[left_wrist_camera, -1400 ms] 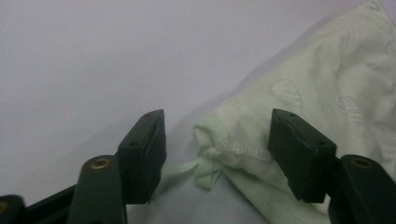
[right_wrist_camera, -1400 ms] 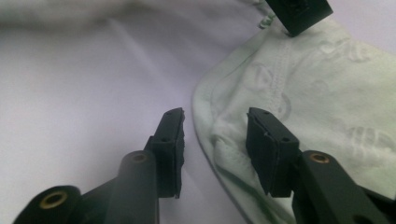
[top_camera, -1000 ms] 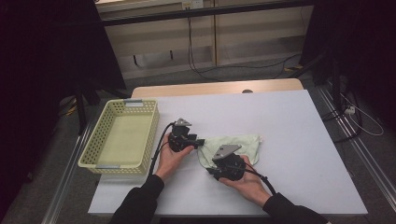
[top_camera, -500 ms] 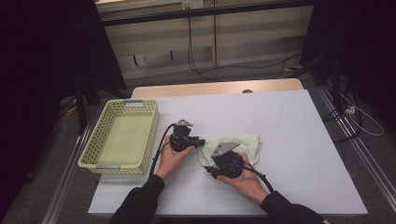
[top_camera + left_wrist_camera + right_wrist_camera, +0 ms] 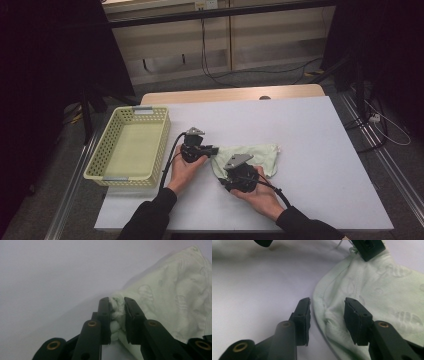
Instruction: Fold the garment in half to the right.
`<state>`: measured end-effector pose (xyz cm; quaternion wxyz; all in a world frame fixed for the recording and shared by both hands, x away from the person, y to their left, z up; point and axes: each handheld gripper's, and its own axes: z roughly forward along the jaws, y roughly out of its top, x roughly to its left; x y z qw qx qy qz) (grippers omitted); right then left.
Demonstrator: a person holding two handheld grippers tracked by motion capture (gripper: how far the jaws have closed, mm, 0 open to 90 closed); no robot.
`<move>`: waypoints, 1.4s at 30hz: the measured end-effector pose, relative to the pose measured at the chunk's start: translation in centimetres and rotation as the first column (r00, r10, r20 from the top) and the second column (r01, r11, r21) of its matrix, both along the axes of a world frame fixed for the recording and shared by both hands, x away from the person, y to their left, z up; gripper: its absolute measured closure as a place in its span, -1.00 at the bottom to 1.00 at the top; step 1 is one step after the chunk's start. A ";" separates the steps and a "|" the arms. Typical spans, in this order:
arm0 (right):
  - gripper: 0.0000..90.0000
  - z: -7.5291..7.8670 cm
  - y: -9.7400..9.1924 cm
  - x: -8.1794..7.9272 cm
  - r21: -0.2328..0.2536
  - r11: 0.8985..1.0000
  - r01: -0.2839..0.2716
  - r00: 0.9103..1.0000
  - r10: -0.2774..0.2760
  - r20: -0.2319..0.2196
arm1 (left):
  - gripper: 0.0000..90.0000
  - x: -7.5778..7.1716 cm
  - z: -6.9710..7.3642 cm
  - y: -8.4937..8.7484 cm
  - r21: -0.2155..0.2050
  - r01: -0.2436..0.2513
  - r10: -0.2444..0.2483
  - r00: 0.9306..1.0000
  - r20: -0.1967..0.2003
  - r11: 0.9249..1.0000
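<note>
Since the earlier frame, left tongs (image 5: 216,149) closed in from a wider gap and now clamped on a bunched corner of the pale green cloth (image 5: 255,156), fabric squeezed between both black pads (image 5: 130,315) in the left gripper view. Hands otherwise in the same spots on the table (image 5: 310,140). Right tongs (image 5: 327,320) spread apart, jaws just closing a little, straddling the cloth's stitched edge (image 5: 329,315) with one pad over bare table and the other over fabric; not pinching it. Cloth lying flat and a bit rumpled near the middle of the white table, just beside both hands, its left corner at the left tongs and its near edge at the right tongs. Pale yellow basket (image 5: 105,150) at the left side of the table, well apart from the cloth.
</note>
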<state>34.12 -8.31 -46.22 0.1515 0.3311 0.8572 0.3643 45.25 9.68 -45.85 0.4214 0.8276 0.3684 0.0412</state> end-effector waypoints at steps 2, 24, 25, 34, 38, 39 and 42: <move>0.31 0.0 0.1 0.0 -0.006 1.000 0.007 1.000 -0.007 0.000 | 0.70 0.0 0.1 0.1 -0.009 -0.002 0.002 1.000 0.002 1.000; 0.92 0.4 0.3 0.4 -0.024 0.998 0.050 0.999 -0.050 -0.005 | 0.70 0.1 0.2 0.4 -0.048 -0.013 0.013 1.000 -0.004 0.999; 0.92 0.4 0.3 0.4 -0.020 0.999 0.050 0.999 -0.051 -0.004 | 0.70 0.1 0.2 0.4 -0.049 -0.014 0.014 1.000 -0.005 0.999; 0.92 0.7 0.2 0.3 0.017 0.999 0.044 0.999 -0.044 -0.001 | 0.70 0.1 0.5 0.6 -0.053 -0.024 0.024 1.000 -0.001 0.998; 0.92 1.0 0.0 0.3 0.046 0.998 0.041 0.999 -0.042 0.004 | 0.70 0.1 0.5 0.7 -0.069 -0.033 0.033 0.999 0.002 0.997; 0.92 1.1 0.0 0.3 0.051 0.998 0.041 0.999 -0.041 0.008 | 0.70 0.1 0.6 0.8 -0.069 -0.028 0.029 1.000 0.005 0.997; 0.92 1.3 -0.1 0.3 0.066 0.997 0.041 0.999 -0.041 0.011 | 0.70 0.1 0.8 1.0 -0.076 -0.036 0.037 0.999 0.004 0.996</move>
